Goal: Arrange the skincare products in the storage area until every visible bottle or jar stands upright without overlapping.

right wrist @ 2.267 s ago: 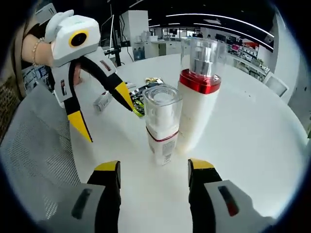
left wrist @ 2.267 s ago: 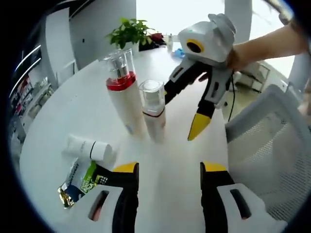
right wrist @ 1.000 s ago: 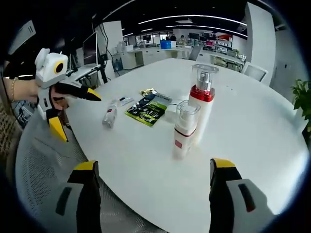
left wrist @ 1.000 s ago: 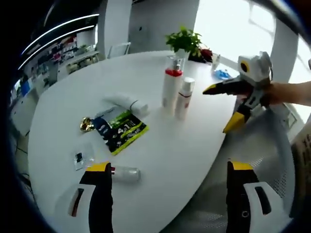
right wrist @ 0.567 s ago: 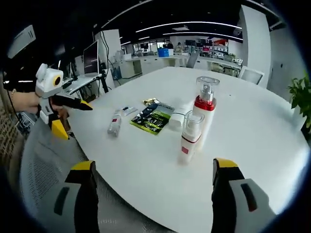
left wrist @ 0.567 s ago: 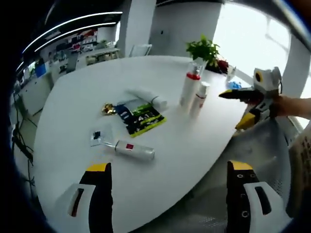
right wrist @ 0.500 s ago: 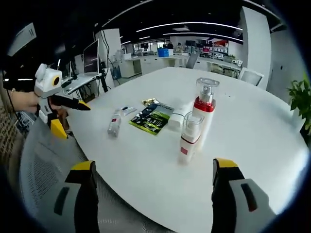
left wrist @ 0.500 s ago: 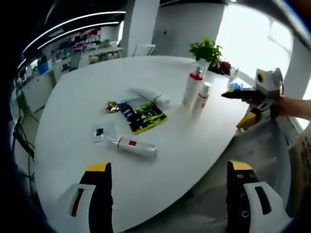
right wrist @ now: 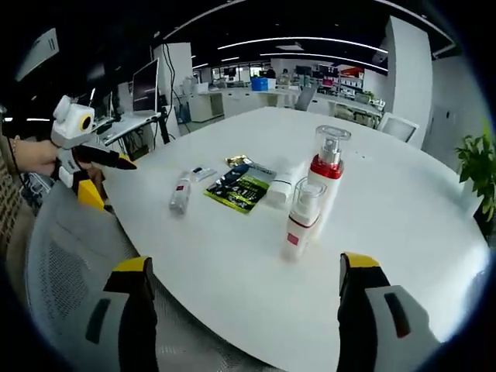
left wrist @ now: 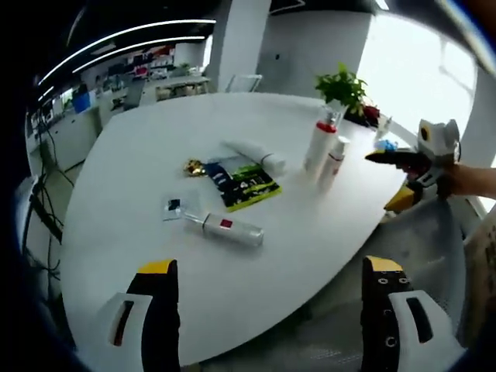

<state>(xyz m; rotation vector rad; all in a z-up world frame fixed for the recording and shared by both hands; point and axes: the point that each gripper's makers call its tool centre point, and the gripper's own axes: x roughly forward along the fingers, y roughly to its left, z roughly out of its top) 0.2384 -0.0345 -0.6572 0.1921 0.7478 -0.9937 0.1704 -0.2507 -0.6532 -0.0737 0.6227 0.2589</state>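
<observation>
Left gripper view: the left tongs (left wrist: 263,310) had pulled well back from the counter (left wrist: 139,178), jaws spread and empty. The tall red-collared bottle (left wrist: 318,147) and small bottle (left wrist: 334,160) stood upright, far right, side by side. A tube (left wrist: 256,155), sachet (left wrist: 242,181) and slim bottle (left wrist: 230,229) lay flat.

Right gripper view: the right tongs (right wrist: 244,310) had likewise backed off, spread, empty. Both bottles stood centre; the other tongs hung far left.
</observation>
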